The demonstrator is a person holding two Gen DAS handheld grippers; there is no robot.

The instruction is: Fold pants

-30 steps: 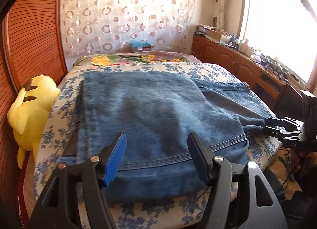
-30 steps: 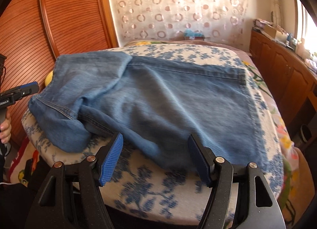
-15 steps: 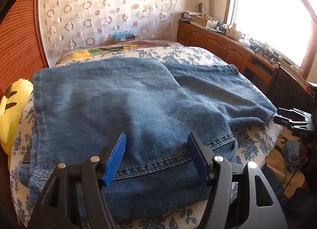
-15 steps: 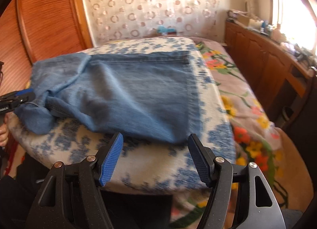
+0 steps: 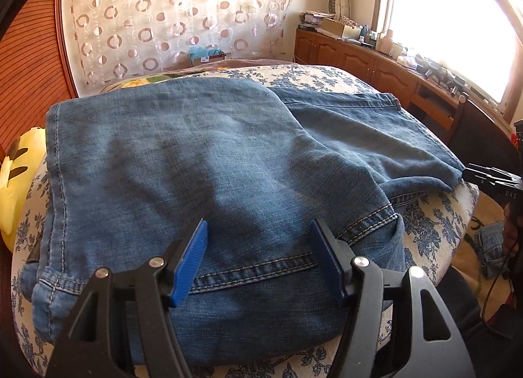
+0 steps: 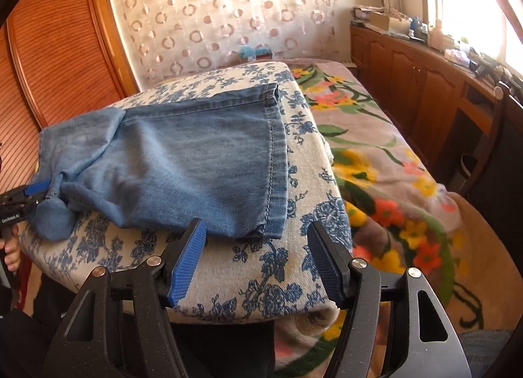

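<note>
Fingers of both grippers stand spread; right (image 6: 258, 260) has just narrowed, now at jeans (image 6: 183, 162) hem.

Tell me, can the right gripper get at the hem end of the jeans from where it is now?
Probably yes. The right gripper stands open just short of the jeans, whose stitched hem lies flat on the floral cover, with nothing between them.

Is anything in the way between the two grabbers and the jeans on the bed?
Nothing visible is. The left gripper hangs open right above the jeans, near the waist end. The right gripper is open by the leg hem, with only bare flowered bedspread beneath it.
</note>
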